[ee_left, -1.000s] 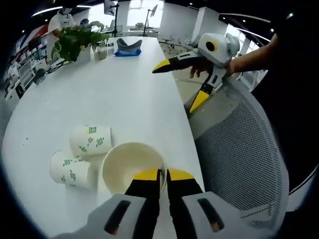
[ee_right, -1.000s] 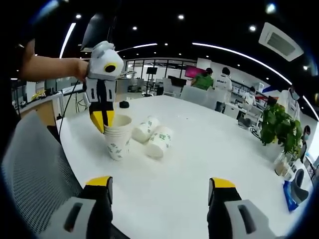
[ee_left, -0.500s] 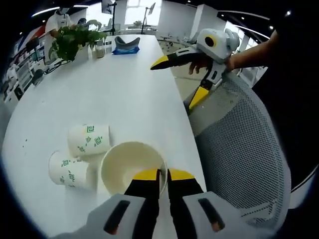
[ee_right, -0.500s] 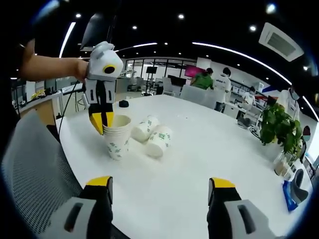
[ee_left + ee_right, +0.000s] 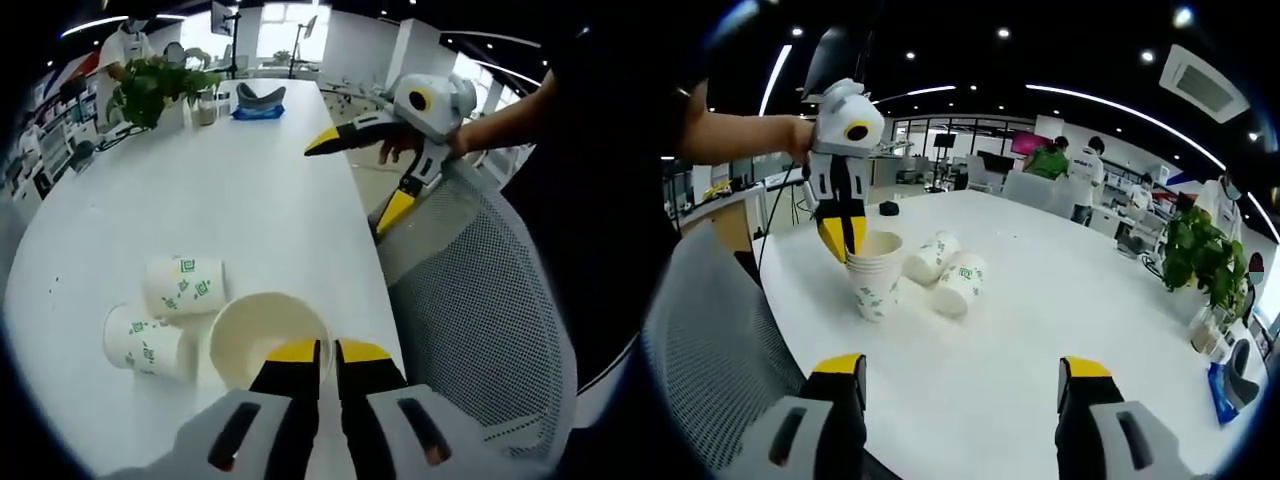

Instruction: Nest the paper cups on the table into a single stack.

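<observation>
- My left gripper has its fingers pinched together on the near rim of the upright cup stack.
- My right gripper has its fingers spread wide, gripping nothing.
- Two loose cups lie on their sides just beside the stack on the white counter.
- A potted plant stands far beyond the stack.

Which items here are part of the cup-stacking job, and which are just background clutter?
Job:
- upright cup stack, pinched at the rim by the left gripper
- two loose cups lying on their sides
- right gripper, jaws apart, holding nothing

Lying about:
- potted plant
- mesh chair
- blue cloth
</observation>
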